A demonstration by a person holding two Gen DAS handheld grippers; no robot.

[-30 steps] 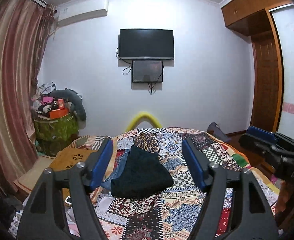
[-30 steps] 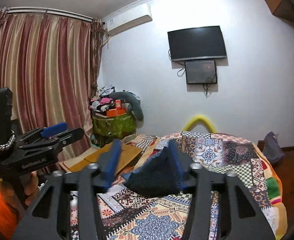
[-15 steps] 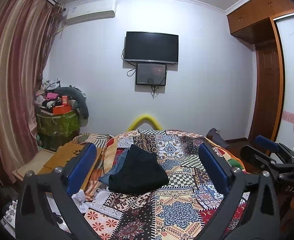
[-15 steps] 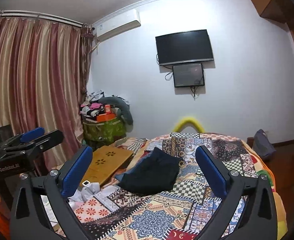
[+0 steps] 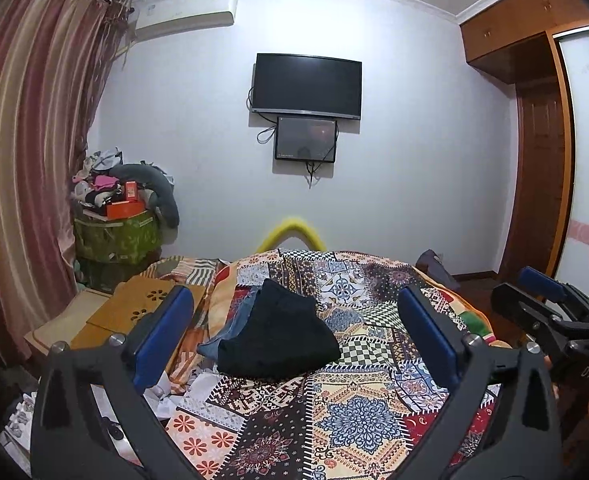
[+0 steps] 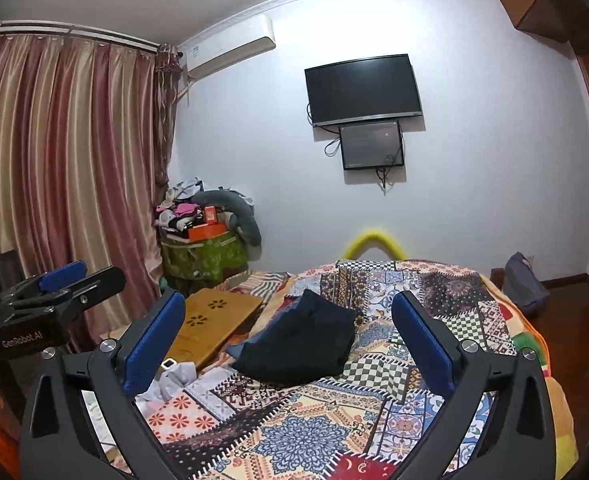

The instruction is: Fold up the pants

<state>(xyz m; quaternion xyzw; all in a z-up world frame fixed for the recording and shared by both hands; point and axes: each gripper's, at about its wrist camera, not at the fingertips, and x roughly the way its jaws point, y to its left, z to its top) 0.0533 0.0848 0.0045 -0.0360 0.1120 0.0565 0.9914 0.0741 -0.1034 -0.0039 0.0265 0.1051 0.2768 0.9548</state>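
Folded black pants [image 5: 280, 336] lie on the patchwork bedspread [image 5: 358, 420], on top of a folded blue garment [image 5: 230, 330]. They also show in the right wrist view [image 6: 300, 346]. My left gripper [image 5: 294, 340] is open and empty, held well back from the pants. My right gripper [image 6: 288, 346] is open and empty, also back from the pants. The right gripper's body shows at the right of the left wrist view [image 5: 550, 316]; the left gripper's body shows at the left of the right wrist view [image 6: 42, 300].
A wooden lap table [image 6: 210, 326] lies at the bed's left edge, with white crumpled cloth [image 6: 172, 380] beside it. A green box piled with clutter [image 5: 118, 236] stands by the curtain [image 6: 66, 168]. A wardrobe [image 5: 542, 160] stands at the right. A TV [image 5: 306, 86] hangs on the far wall.
Both grippers opened wide; the right one was closed around the pants one second ago and let them go. Both pulled back from the pants, which now rest on the bed.
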